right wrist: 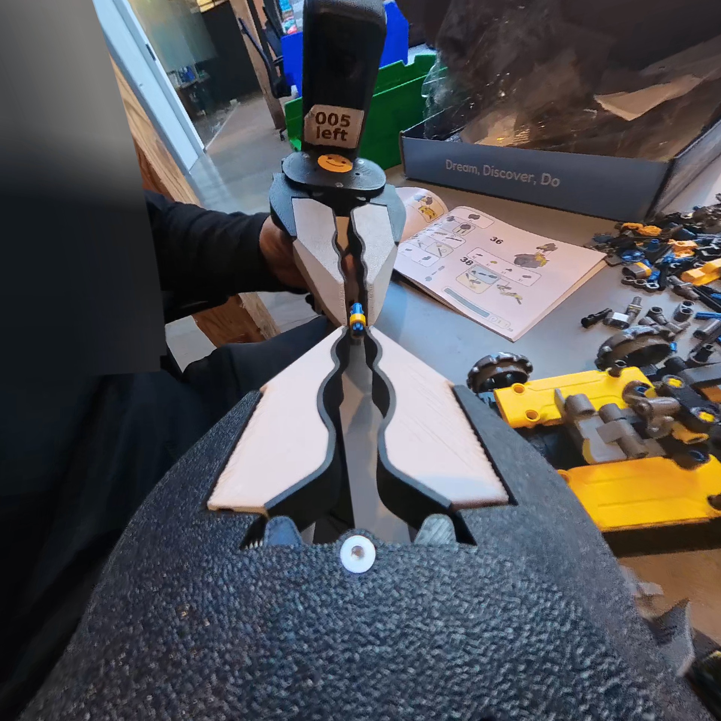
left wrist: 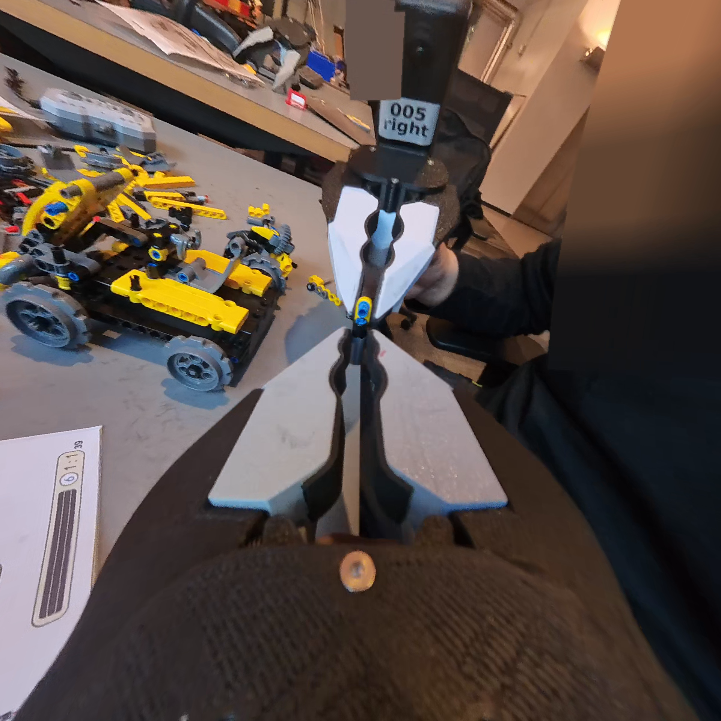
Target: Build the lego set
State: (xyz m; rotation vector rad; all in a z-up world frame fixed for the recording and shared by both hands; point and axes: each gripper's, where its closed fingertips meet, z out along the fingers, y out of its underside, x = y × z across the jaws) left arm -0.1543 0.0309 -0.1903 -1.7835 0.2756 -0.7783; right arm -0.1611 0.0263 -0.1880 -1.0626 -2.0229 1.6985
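From the left wrist view, the left gripper [left wrist: 358,335] and the right gripper [left wrist: 364,312] meet tip to tip in the air beside the grey table [left wrist: 242,171]. The right gripper's tongs are closed on a small yellow connector with a blue pin [left wrist: 363,309]. The left gripper's tongs are pinched nearly shut on a dark pin [left wrist: 357,345] just below it. To the left stands a half-built yellow and black brick vehicle [left wrist: 144,292], with a printed page [left wrist: 47,526] nearer.

From the right wrist view, the same tiny connector [right wrist: 356,320] sits between the two sets of tips, off the table edge above a dark-clothed lap. An open instruction booklet [right wrist: 487,265] lies beyond, with loose building pieces [right wrist: 663,281] to the right.

The piece is small and held only at the very tips, so a slight twist or uneven push could pop it loose and send it to the floor.

A grey cardboard box [right wrist: 526,179] holds crumpled clear plastic bags [right wrist: 526,78]. Behind it sit a green bin [right wrist: 394,101] and a blue bin [right wrist: 394,35]; their contents are hidden.
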